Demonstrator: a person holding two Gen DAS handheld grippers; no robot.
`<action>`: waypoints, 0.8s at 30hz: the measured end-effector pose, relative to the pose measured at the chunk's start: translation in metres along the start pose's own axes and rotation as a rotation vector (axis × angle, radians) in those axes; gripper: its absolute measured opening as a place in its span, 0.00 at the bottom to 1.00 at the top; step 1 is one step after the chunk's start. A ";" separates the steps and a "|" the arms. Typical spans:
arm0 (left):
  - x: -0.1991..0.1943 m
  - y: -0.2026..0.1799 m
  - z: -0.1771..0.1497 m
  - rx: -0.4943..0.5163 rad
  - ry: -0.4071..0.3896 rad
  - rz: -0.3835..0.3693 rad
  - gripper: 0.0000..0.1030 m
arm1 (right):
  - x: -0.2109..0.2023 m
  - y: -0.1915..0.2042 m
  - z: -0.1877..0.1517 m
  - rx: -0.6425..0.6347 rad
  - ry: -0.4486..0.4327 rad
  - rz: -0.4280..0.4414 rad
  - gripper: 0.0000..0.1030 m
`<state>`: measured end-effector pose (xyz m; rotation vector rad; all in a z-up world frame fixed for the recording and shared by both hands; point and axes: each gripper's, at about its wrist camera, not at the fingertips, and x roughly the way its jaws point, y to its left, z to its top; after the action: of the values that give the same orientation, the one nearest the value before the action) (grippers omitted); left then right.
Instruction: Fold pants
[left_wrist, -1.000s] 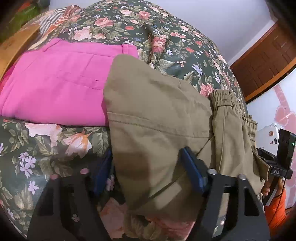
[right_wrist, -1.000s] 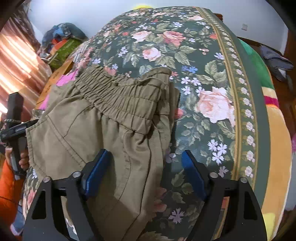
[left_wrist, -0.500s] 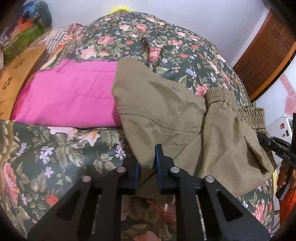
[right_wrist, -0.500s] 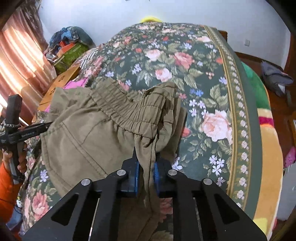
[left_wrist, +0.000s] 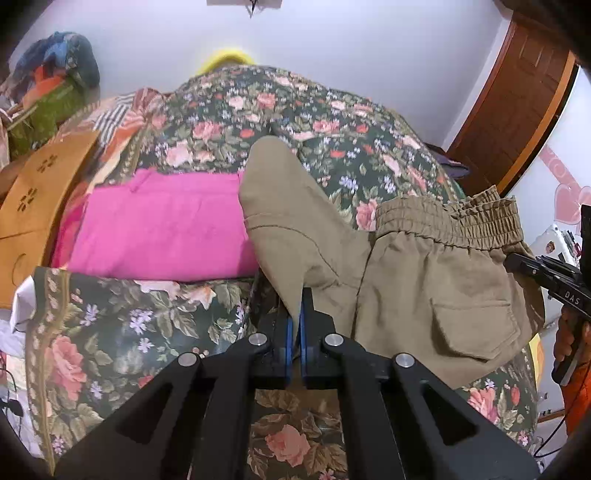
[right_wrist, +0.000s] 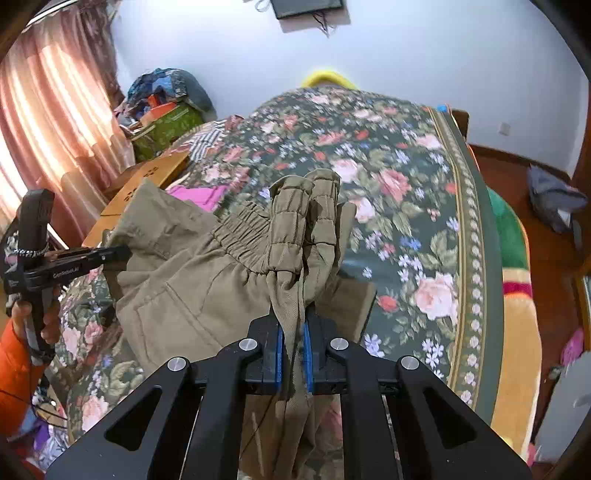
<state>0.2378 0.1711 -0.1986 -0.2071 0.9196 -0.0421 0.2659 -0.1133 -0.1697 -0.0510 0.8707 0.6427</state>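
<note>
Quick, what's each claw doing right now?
Left gripper: shut on the khaki pants.
Right gripper: shut on the pants' waistband.

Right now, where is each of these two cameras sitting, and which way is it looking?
Left wrist view: rides the left gripper, looking down its blue-padded fingers, shut on the khaki cotton pants; a hand shows at right.
Right wrist view: rides the right gripper, fingers shut on the pants' bunched elastic waistband; an orange sleeve shows at left.
Shared: the pants, the floral bedspread, the folded pink cloth, and each other's gripper.
</note>
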 end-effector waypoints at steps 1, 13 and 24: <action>-0.004 0.001 0.001 0.000 -0.008 0.002 0.02 | -0.002 0.004 0.003 -0.008 -0.010 0.000 0.07; -0.042 0.029 0.017 -0.015 -0.092 0.031 0.00 | -0.012 0.047 0.038 -0.102 -0.088 0.001 0.07; -0.054 0.061 0.020 -0.043 -0.131 0.066 0.00 | 0.009 0.075 0.060 -0.155 -0.085 0.021 0.06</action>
<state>0.2180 0.2404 -0.1559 -0.2167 0.7966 0.0521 0.2712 -0.0302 -0.1208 -0.1528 0.7393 0.7262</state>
